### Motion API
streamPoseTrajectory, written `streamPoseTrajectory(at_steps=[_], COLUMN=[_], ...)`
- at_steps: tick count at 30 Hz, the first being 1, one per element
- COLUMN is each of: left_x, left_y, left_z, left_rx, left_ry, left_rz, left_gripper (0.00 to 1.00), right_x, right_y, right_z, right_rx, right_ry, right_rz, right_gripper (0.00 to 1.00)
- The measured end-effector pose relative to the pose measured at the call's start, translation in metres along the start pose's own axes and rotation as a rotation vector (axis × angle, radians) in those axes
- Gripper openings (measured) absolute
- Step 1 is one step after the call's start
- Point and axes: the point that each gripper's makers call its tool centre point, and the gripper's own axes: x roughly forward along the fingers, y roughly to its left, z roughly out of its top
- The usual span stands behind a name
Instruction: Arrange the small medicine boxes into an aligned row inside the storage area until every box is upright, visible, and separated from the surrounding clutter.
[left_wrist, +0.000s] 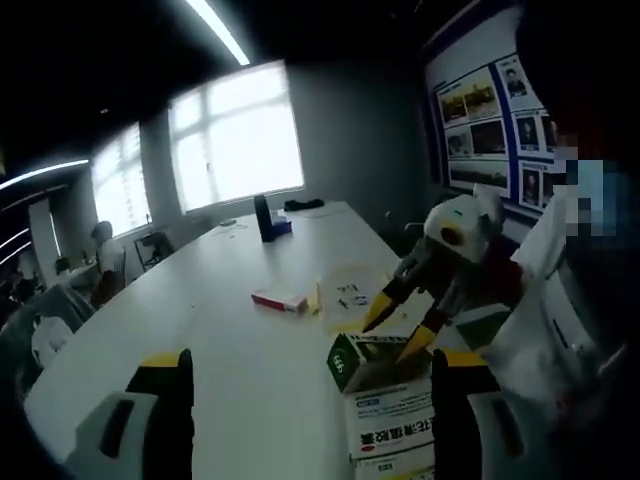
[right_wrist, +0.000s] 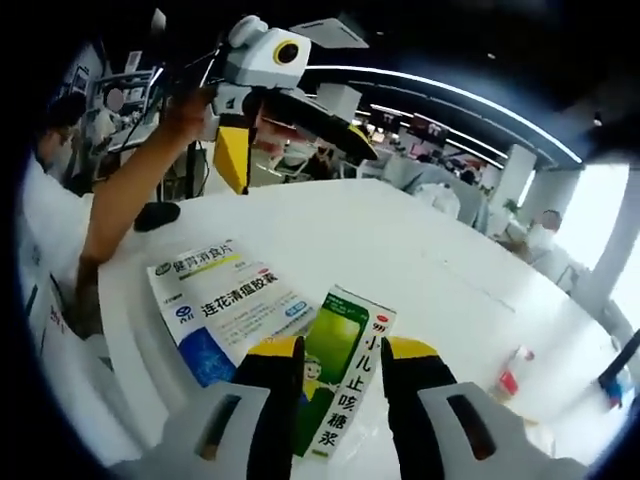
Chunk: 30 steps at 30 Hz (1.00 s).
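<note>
One green box (right_wrist: 340, 375) between right hand-held gripper (right_wrist: 340, 365) jaws (lower end hidden), contact unclear

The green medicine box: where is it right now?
In the right gripper view, the green medicine box sits between the right gripper jaws, beside the blue-and-white medicine box on the white table.

Dim room, bright window (left_wrist: 238, 135) glare, ceiling strips, fisheye-warped edges
</note>
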Motion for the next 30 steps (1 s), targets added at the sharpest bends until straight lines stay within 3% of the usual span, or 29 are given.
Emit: streamPoseTrajectory(at_steps=[5,9,19,23,27,30], left_x=[0.001,0.001,0.0,0.0,0.0,0.0], left_y=[0.0,0.0,-0.003,-0.003,-0.004,-0.006], left_z=[0.001,0.0,0.0,0.0,-0.001,0.001], left_rx=[0.001,0.003,0.006,0.003,0.007,0.009], left_ry=[0.0,0.005,0.004,0.004,0.007,0.001], left_rz=[-0.002,-0.003,-0.009,-0.005,-0.006,-0.009], left_gripper=[0.99,0.99,0.99,0.99,0.99,0.99], right_x=[0.009,0.018,0.01,0.011,0.015,0.014], right_y=[0.003,0.008,0.003,0.005,0.007,0.01], right_z=[-0.004,-0.009,-0.009,-0.008,-0.009,-0.013], right_rx=[0.052,0.114,0.204,0.172,0.07,-0.003], right_ry=[0.002,0.008,0.048,0.049,0.041,0.053], right_rz=[0.021,0.036,0.006,0.003,0.015,0.025], right_gripper=[0.45,0.4,0.36,0.37,0.38,0.31])
